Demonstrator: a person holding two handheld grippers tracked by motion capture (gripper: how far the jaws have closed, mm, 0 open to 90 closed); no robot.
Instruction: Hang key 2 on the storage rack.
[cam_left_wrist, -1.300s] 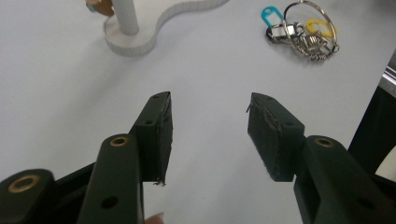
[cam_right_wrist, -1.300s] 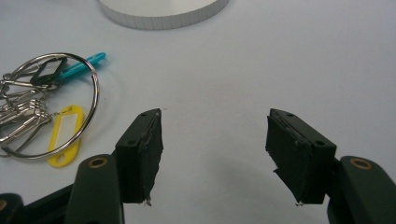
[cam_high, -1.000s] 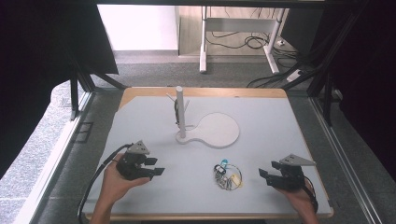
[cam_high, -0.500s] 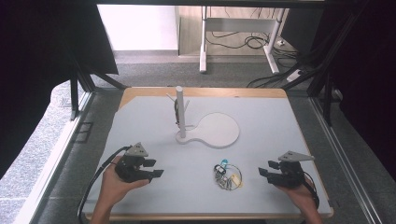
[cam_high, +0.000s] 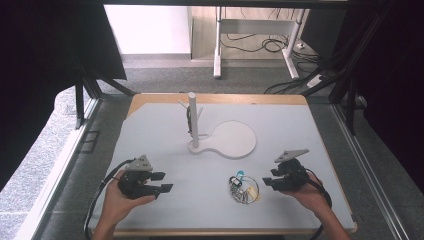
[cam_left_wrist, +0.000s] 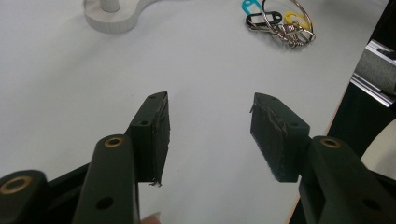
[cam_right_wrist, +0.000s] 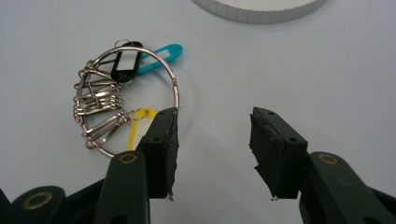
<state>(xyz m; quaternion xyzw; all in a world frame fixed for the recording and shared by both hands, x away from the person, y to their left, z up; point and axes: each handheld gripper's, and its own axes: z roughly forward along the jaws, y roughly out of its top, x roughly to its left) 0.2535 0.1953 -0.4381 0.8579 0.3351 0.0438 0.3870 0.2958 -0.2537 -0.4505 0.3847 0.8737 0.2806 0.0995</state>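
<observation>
We held the right gripper (cam_right_wrist: 212, 149) low over the table (cam_high: 165, 140), its jaws wide apart and gripping nothing. The key ring (cam_right_wrist: 126, 100) — a large wire hoop with several metal clips, a black tag, a teal tag and a yellow one — lay flat on the table, to the left of the gap between the jaws. The tip of one jaw stood just beside the wire hoop, perhaps over its edge; we could not tell if it touched. The round base of the stand (cam_right_wrist: 259, 9) was ahead of the jaws, well apart.

The left gripper (cam_left_wrist: 210, 135) was also wide open and empty, with only bare table between its jaws. From it the key ring (cam_left_wrist: 280, 23) lay far ahead and to the right.

We judged that the step in hand was the approach for a grasp. The next move called for shifting the right gripper toward the ring — so that the thin wire came between the jaws — and then closing firmly, because such wire slips easily.
</observation>
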